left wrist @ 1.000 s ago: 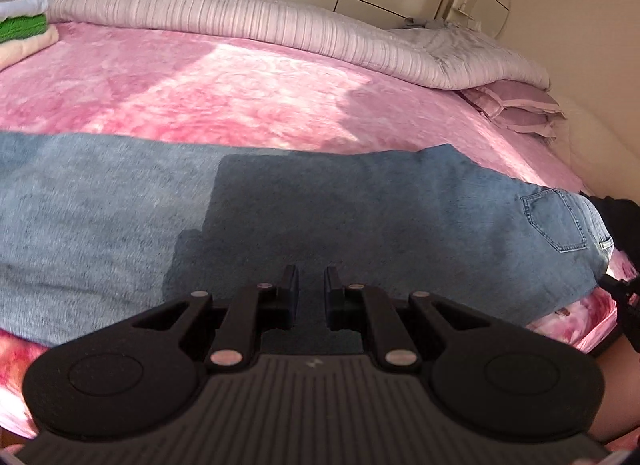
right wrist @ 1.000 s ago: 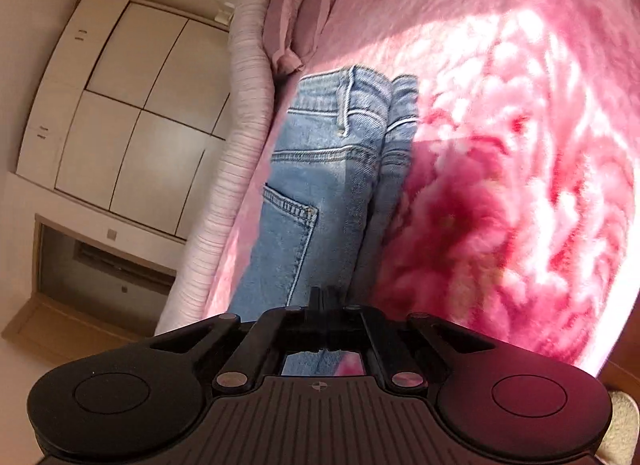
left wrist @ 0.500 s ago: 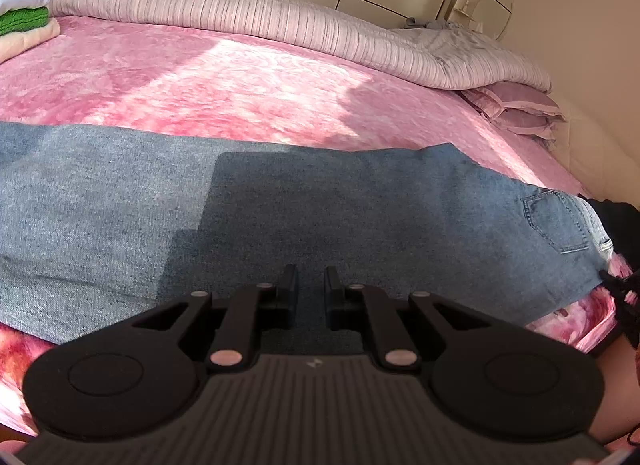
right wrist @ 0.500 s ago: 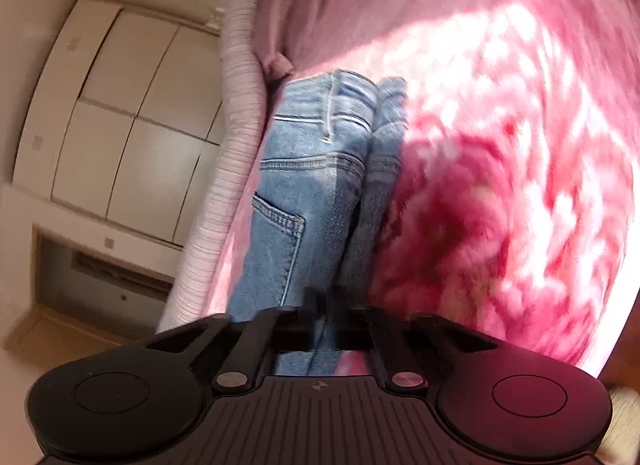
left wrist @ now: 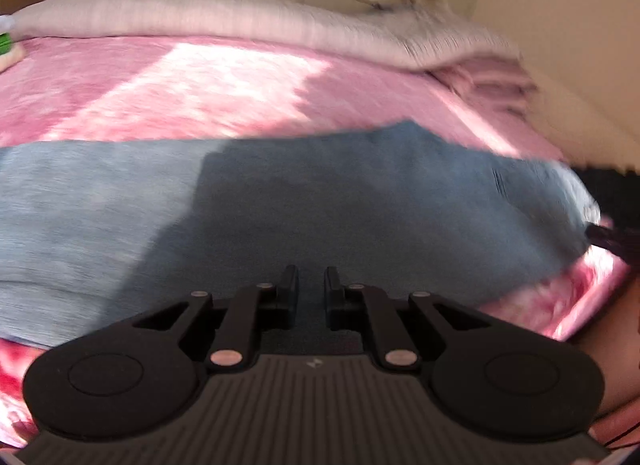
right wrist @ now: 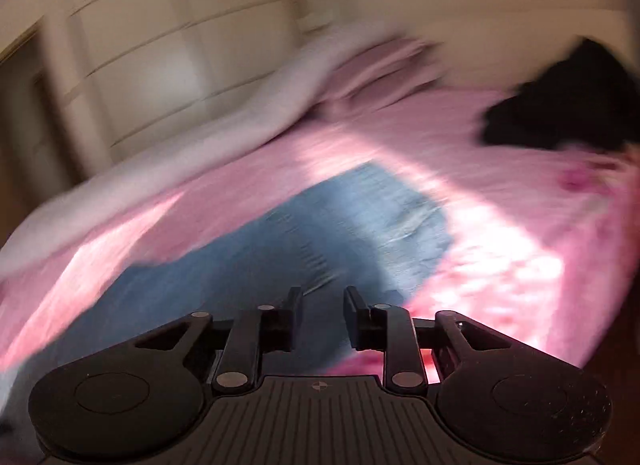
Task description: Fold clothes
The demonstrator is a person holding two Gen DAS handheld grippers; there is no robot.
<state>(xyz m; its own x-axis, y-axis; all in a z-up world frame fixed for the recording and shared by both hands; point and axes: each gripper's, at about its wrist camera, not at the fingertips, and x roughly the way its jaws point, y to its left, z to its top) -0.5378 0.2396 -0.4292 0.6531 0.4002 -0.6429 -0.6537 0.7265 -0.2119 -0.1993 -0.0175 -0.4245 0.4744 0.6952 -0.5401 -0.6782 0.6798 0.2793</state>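
Note:
Blue jeans lie folded lengthwise across the pink blanket, waist end to the right. My left gripper sits at the jeans' near edge, its jaws closed to a narrow slit filled with shadowed denim. In the blurred right wrist view the jeans spread away from my right gripper. Its jaws are opening above the waist end, with nothing between them. The tip of the right gripper shows as a dark shape by the waistband.
A rolled pale quilt and pillows line the bed's far side. Folded clothes are stacked at far left. A black garment lies on the blanket beyond the jeans. Wardrobe doors stand behind. A person's forearm is at right.
The right gripper let go of the jeans' waist edge, rolled upright, lifted and pulled back. The left gripper shifted slightly along the jeans with its jaws unchanged.

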